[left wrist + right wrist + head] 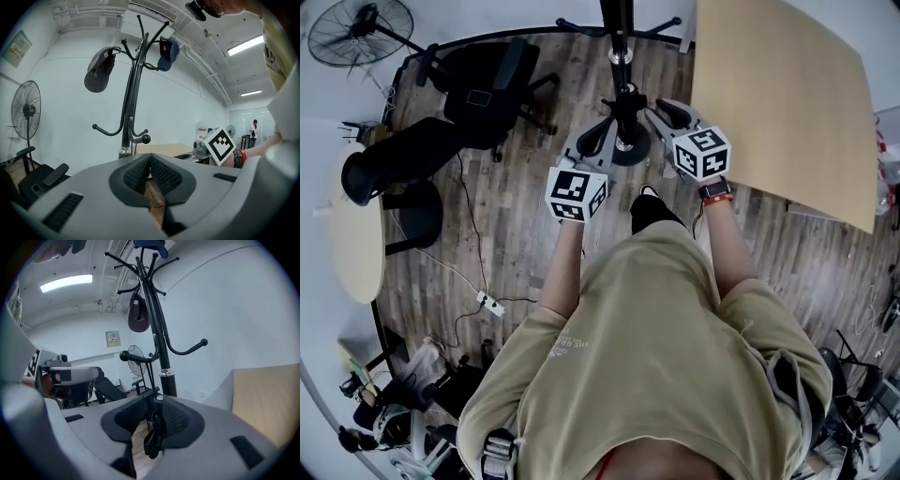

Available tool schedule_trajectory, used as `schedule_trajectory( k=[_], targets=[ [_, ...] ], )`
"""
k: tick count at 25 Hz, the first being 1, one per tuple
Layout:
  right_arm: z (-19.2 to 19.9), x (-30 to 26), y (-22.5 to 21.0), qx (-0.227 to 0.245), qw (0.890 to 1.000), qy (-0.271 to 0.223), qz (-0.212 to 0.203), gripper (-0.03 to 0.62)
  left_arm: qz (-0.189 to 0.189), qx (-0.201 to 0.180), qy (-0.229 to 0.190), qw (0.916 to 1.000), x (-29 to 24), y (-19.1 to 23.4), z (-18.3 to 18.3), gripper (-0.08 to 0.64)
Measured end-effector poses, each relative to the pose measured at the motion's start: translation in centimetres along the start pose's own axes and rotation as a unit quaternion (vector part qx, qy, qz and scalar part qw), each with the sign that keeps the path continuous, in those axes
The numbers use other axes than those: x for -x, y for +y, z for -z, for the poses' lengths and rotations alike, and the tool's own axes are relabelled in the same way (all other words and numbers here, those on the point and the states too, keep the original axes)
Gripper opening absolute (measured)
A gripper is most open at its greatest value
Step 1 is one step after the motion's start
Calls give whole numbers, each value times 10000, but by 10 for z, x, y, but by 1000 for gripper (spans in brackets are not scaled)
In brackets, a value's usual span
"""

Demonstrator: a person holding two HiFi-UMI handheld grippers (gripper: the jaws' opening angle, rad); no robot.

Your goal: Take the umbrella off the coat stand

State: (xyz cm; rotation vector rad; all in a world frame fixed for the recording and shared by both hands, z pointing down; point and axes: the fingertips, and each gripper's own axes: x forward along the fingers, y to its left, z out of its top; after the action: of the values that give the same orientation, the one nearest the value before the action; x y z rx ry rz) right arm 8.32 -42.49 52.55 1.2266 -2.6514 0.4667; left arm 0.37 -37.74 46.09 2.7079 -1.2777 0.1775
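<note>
Centring the half-open right tool (151, 408) on what seems the umbrella (151, 440), a dark slim shape between its jaws beside the coat stand (157, 333), comes before squeezing; the left tool (150, 164) has its jaws together.

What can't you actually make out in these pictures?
- Umbrella: not found in any view.
- Dark thing between the right gripper jaws: right gripper view, too dark and close to name.
- Stand top: head view, cut by the upper edge.
- Wall notice: right gripper view, print too small.
</note>
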Motion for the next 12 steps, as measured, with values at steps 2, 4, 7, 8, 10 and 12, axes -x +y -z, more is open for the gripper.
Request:
schedule_trajectory(
  k=[2,4,7,8,10,12],
  targets=[
    [2,-6,-4,143,9999,68,-54,131,-10,-26,21,10000,-4,0,1,25],
    [5,-13,-7,273,9995,131,-109,147,-15,-49,51,10000,-8,1,4,25],
    [9,-22,-9,353,9990,200,-213,172,-2,-7,70,10000,-12,1,8,25],
    [11,-24,-10,346,9989,217,-245,178,0,6,81,10000,-13,1,8,25],
    [13,-30,-13,316,9987,243,-307,190,4,14,93,10000,-16,1,9,25],
    [16,-37,-17,289,9985,267,-380,206,2,8,95,10000,-20,3,10,25]
  ],
)
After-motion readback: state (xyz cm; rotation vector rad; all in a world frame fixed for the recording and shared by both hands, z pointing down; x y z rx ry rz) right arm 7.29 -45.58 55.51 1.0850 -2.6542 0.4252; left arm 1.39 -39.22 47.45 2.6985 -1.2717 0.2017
